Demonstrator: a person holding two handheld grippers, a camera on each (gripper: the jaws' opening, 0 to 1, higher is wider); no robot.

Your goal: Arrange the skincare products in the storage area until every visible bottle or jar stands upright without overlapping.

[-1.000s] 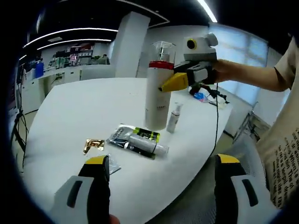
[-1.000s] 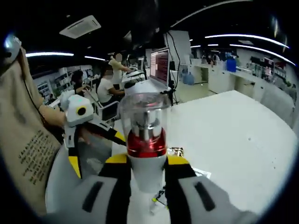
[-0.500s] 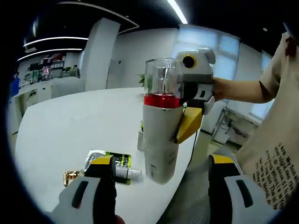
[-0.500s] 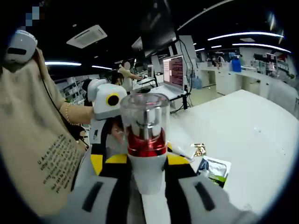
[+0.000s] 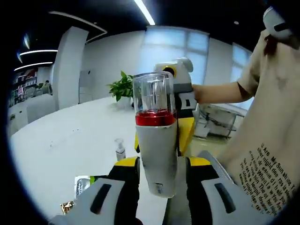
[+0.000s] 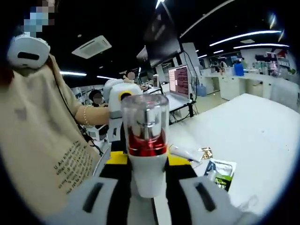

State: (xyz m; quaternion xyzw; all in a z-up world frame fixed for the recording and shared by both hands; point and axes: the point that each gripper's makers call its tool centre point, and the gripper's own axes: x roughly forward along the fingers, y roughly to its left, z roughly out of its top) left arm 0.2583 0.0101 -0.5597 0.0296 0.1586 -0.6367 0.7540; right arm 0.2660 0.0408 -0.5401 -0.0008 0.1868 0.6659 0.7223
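Between both claws, lifted off the white worktop (image 5: 61, 140), stands a tall white pump bottle (image 5: 157, 150) with a red collar and clear cap, upright: the left claw (image 5: 159, 176) is clamped on its lower body and the right claw (image 6: 145, 171) grips it below the collar. Beyond the bottle on the worktop stand a small spray bottle (image 5: 120, 149), a foil sachet (image 6: 219, 171) and a gold wrapper (image 6: 205, 152).
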